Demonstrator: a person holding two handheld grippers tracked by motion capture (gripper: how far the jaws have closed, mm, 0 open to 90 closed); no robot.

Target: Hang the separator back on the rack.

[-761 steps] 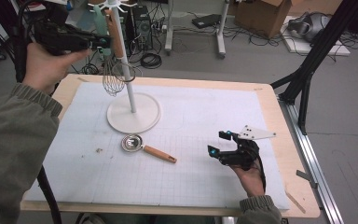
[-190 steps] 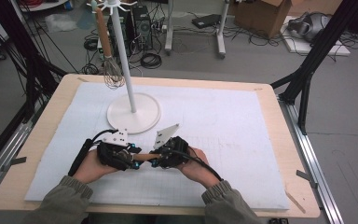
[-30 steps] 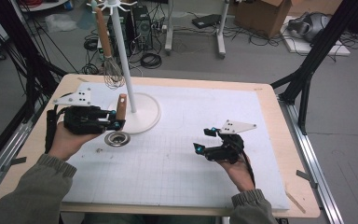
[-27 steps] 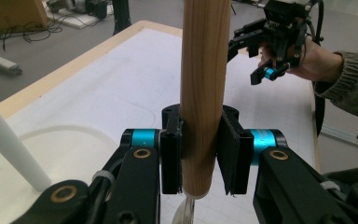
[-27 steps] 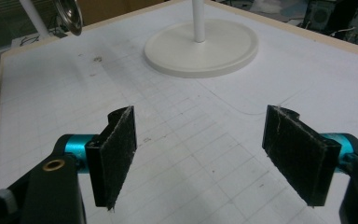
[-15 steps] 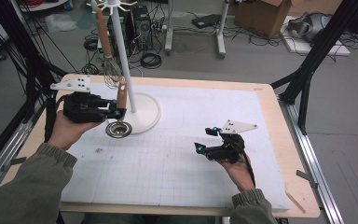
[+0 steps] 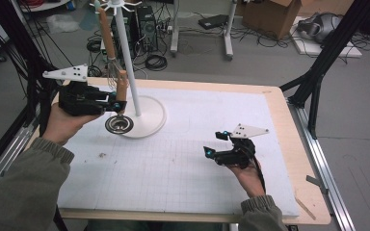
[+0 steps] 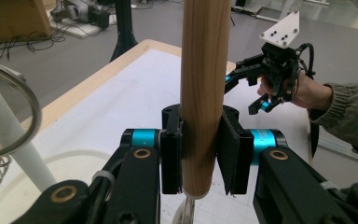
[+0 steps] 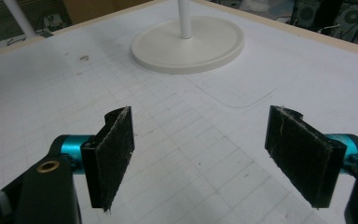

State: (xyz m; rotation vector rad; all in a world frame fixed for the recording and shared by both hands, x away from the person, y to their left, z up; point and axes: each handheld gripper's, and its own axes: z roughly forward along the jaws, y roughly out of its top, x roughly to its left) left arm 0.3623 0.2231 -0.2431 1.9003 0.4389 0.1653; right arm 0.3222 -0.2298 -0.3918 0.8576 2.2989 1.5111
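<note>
The small strainer (image 7: 119, 123) is held upright by its wooden handle (image 8: 201, 93), which is clamped between the pads of the left tool (image 7: 111, 101), so that the mesh bowl hangs below that tool, clear of the worktop (image 7: 279, 120), and the handle's top end is free, presumably for hooking onto the white stand (image 7: 127, 57) just beside it, where a whisk (image 7: 107, 43) already hangs. The right tool (image 7: 217, 144) is kept well apart over the worktop, its jaws spread wide with nothing between them.
</note>
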